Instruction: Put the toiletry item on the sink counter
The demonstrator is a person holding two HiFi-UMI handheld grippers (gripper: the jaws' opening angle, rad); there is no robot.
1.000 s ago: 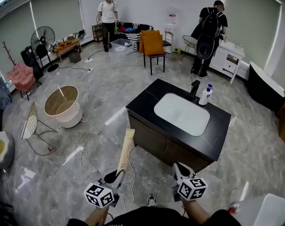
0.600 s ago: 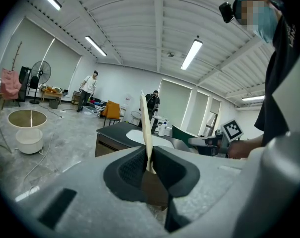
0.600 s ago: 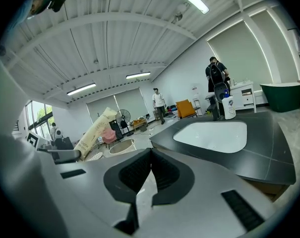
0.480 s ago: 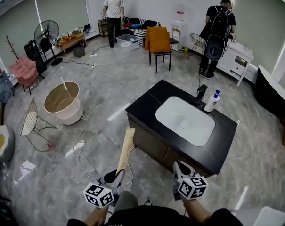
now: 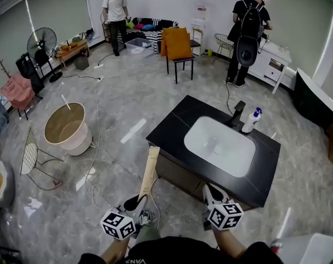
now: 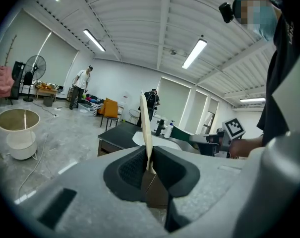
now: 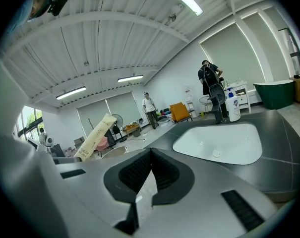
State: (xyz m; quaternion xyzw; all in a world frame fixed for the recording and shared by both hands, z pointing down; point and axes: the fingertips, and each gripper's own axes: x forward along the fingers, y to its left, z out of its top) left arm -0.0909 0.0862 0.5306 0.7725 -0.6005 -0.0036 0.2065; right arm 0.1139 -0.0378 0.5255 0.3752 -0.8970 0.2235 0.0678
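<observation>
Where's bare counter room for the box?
For the long beige box: the black sink counter is barest at its left end, between the white basin and the left corner; a narrower strip runs along the near edge. Crowded behind the basin: black faucet, blue-capped white pump bottle.

Orange chair (image 5: 178, 44), standing fan (image 5: 39, 42), beige tub (image 5: 66, 128)

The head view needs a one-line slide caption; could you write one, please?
Left gripper grips a long beige toothbrush pack before the black sink counter; right gripper shut, empty.
</observation>
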